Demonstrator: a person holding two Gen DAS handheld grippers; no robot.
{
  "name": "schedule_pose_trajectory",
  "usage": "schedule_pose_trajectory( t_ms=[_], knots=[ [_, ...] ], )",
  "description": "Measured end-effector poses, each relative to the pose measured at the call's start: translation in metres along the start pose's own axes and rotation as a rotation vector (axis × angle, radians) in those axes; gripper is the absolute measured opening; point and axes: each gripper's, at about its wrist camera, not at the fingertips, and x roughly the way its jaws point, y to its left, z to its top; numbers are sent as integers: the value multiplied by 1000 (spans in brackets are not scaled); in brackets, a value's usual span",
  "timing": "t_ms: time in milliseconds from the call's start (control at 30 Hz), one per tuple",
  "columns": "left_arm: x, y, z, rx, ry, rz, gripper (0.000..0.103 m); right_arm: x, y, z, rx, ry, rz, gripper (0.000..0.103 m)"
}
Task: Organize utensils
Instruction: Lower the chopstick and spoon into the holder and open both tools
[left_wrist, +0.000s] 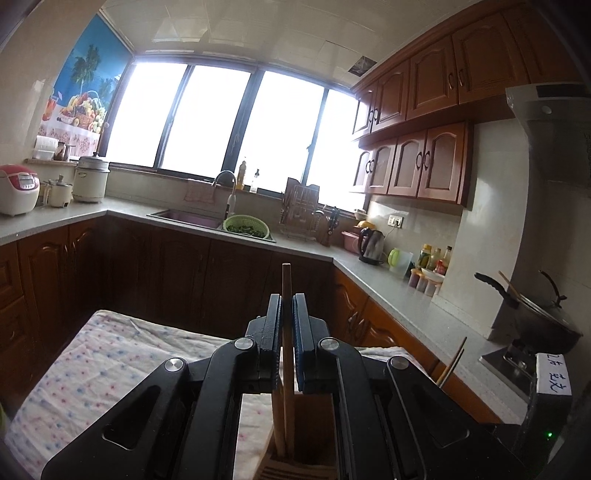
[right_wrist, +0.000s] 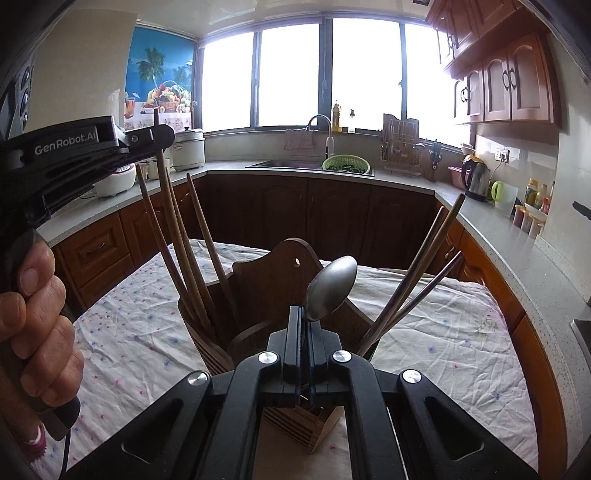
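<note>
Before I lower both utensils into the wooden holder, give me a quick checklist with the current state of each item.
1. Left gripper clamped on the wooden chopstick: ok.
2. Right gripper clamped on the metal spoon: ok.
3. Chopstick's lower end over the wooden holder, left compartment: ok, it runs down among the other wooden chopsticks.
4. Spoon's handle tip inside a compartment: cannot tell, hidden behind the gripper.
5. Holder upright on the floral cloth: ok.
6. Metal chopsticks clear of the spoon: ok, they lean away to the right.
</note>
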Motion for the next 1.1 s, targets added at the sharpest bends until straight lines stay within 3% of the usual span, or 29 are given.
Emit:
schedule_pose_trajectory(
  t_ms=[233,367,800,900,1000,1100],
  knots=[
    [-6,1,0,23,21,-43,5,-1,-7,-2,38,0,18,3],
    [-7,3,-1,57,27,-8,6,-1,-9,-5,49,6,16,2],
    [-5,1,2,67,73,-7,6,-4,-15,-4,107,26,48,7],
    [-4,1,3,66,82,-6,9,-4,-16,-4,119,29,52,7],
    [-4,2,2,60,93,-7,21,-5,-18,-4,128,33,55,8],
    [-4,1,-1,63,90,1,22,-8,-19,-5,135,34,58,8]
  ],
)
